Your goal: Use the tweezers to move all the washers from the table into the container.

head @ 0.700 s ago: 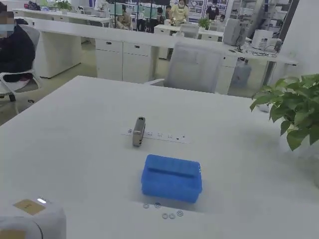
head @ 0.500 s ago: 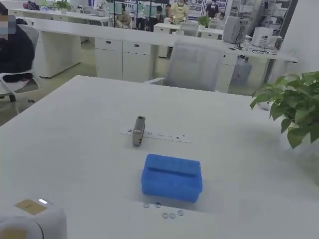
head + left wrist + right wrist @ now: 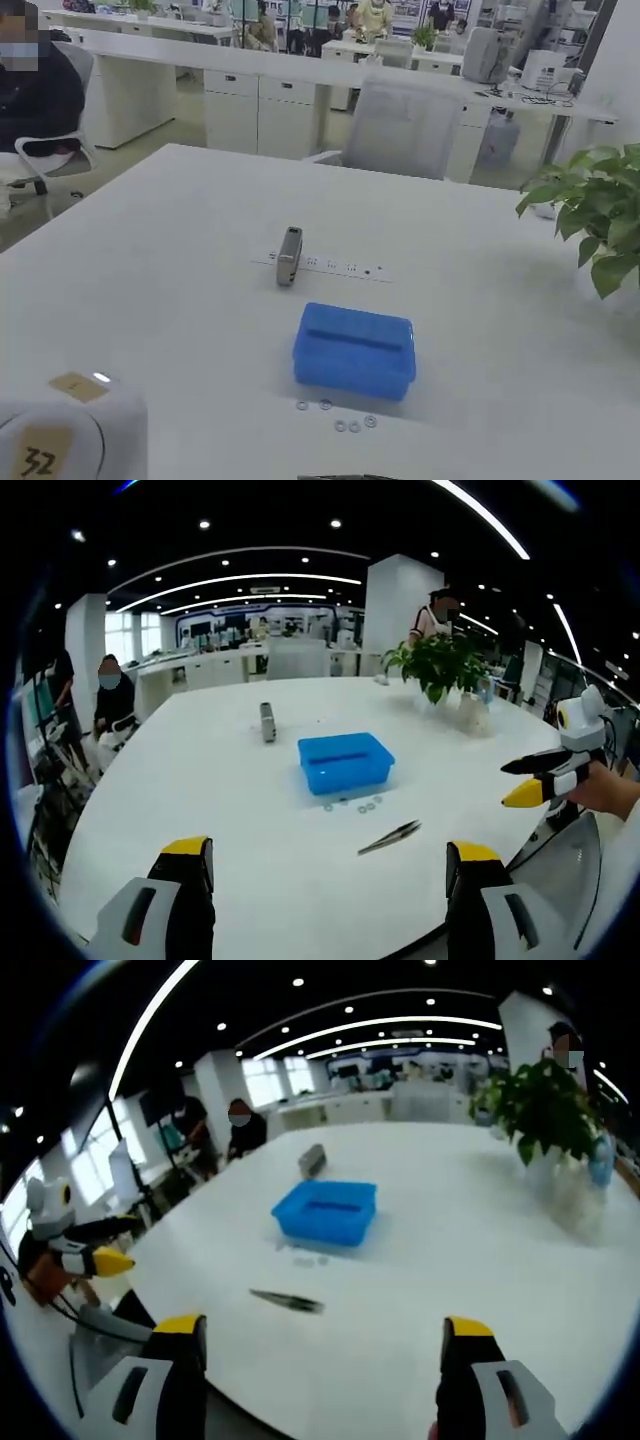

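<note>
At the near edge of the white round-edged table (image 3: 150,280), my left gripper (image 3: 328,848) is held low with its two yellow-tipped jaws spread wide apart and nothing between them. My right gripper (image 3: 322,1324) is held the same way: jaws wide open, holding nothing, above the near edge of the table.

Just beyond both pairs of jaws, the slim metal tweezers (image 3: 390,836) lie flat on the bare tabletop, touched by neither gripper.

A little farther out, the five small flat metal ring washers (image 3: 340,418) lie loose on the table. Two are to the left and three cluster to the right, slightly nearer to me. They rest just beside the near wall of the blue rectangular plastic container (image 3: 355,350), outside it, between the container and the tweezers. The container stands upright and open-topped; I cannot tell whether anything is inside.

Beyond the container, a small grey metal block (image 3: 289,256) stands on the table at the left end of a flat white socket strip (image 3: 335,267). At the far right, a leafy green potted plant (image 3: 595,215) reaches over the table's edge. A white office chair (image 3: 405,125) stands at the far side.
</note>
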Demonstrator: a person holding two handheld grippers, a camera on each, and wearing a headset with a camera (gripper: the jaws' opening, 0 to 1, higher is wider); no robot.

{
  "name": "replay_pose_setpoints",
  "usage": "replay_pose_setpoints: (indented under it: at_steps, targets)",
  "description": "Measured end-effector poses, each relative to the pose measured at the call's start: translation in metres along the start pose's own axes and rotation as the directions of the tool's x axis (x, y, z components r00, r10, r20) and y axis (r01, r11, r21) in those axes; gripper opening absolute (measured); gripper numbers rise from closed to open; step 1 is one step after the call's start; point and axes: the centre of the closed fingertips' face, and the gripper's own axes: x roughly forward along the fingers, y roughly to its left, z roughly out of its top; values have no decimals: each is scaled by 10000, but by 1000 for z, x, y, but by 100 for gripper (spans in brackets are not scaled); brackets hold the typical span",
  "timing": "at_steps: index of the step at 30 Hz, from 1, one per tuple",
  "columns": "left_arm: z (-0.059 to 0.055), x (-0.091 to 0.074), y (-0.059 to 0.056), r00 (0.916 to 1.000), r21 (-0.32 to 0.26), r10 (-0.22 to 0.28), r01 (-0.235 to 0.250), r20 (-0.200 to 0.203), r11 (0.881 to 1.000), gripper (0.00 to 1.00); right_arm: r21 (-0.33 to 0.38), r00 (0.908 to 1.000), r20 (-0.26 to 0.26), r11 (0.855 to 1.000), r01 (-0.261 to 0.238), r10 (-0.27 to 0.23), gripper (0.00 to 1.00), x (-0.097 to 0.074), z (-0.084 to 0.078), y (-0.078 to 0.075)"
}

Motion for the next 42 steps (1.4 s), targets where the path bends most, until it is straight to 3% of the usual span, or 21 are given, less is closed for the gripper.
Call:
replay_pose_setpoints:
  at_steps: [5,15,20,28,35,42]
  targets:
    - [-3,0,0,9998,-134,-108,106,-160,9999,99,38,10000,20,10000,19,-19,96,0,0,-1]
    - [1,2,2,10000,90,-64,64,-8,9999,96,215,10000,-6,9997,80,-80,95,1,0,-5]
    - [4,5,4,10000,121,-33,33,62,9999,97,538,9997,244,9985,67,-81,95,0,4,-5]
    - [-1,12,2,9993,156,-242,246,-295,9996,96,563,9999,106,9984,73,-79,95,4,2,-7]
    - [-5,22,-2,9967,292,-650,665,-486,9974,87,229,9996,-218,9996,165,-160,94,7,-2,-8]
    - [-5,33,-4,9927,575,-1065,1097,-565,9923,80,166,9991,-207,9991,382,-379,90,10,3,-14]
